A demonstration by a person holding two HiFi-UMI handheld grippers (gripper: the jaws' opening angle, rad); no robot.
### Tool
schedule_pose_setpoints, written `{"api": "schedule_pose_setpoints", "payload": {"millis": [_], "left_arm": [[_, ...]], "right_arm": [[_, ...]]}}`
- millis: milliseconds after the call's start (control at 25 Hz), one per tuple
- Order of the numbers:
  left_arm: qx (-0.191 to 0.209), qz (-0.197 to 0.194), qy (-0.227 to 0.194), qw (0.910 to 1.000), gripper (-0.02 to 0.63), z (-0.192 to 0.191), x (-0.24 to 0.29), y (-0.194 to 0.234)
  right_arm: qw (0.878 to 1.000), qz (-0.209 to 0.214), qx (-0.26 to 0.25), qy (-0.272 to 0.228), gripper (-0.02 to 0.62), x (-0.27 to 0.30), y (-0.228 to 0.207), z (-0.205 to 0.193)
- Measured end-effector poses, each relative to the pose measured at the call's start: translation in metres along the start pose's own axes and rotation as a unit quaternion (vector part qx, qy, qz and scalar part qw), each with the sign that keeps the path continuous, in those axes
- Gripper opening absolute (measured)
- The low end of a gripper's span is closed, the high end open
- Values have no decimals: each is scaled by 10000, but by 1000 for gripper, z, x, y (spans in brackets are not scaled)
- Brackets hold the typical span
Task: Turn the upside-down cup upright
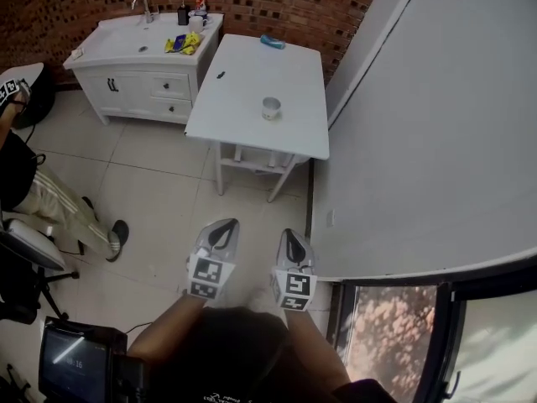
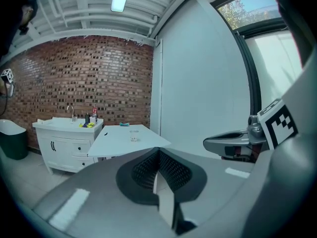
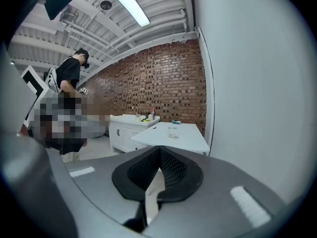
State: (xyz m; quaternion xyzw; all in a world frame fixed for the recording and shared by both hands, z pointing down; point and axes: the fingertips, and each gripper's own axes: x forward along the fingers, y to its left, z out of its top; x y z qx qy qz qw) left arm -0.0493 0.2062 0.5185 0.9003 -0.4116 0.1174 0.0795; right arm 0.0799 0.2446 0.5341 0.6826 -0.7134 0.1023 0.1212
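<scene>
A small pale cup (image 1: pixel 270 107) stands near the right front of a white table (image 1: pixel 252 74) far ahead; it is too small to tell which way up it is. In the head view my left gripper (image 1: pixel 222 235) and right gripper (image 1: pixel 292 243) are held side by side over the tiled floor, well short of the table. Both are shut and hold nothing. The left gripper view shows its shut jaws meeting (image 2: pixel 158 150), with the cup (image 2: pixel 133 136) distant beyond them. The right gripper view shows the same over its jaws (image 3: pixel 159 150), cup (image 3: pixel 172 132) far off.
A white sink cabinet (image 1: pixel 147 57) with bottles and a yellow item stands left of the table. A blue object (image 1: pixel 272 41) and a small black item (image 1: pixel 221 75) lie on the table. A grey wall (image 1: pixel 419 124) runs along the right. A seated person's leg (image 1: pixel 59 204) is at left.
</scene>
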Motion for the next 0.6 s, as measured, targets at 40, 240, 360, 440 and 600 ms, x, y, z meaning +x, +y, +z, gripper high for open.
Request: {"api": "schedule_pose_setpoints", "payload": {"millis": [40, 240, 360, 440, 600], "left_arm": [[-5, 27, -5, 10000, -6, 0, -1, -2], [7, 108, -15, 9999, -6, 0, -4, -9], [-19, 148, -13, 9999, -6, -3, -7, -14], [-26, 178, -3, 9998, -6, -5, -8, -18], [-34, 163, 15, 9999, -6, -8, -10, -33]], "right_arm": [[10000, 4, -9, -17, 11, -2, -2, 1], [10000, 38, -35, 11, 11, -8, -8, -4], [9999, 100, -39, 28, 11, -12, -10, -10], [9999, 154, -59, 13, 11, -17, -10, -10], [9997, 242, -58, 13, 11, -26, -14, -15]]}}
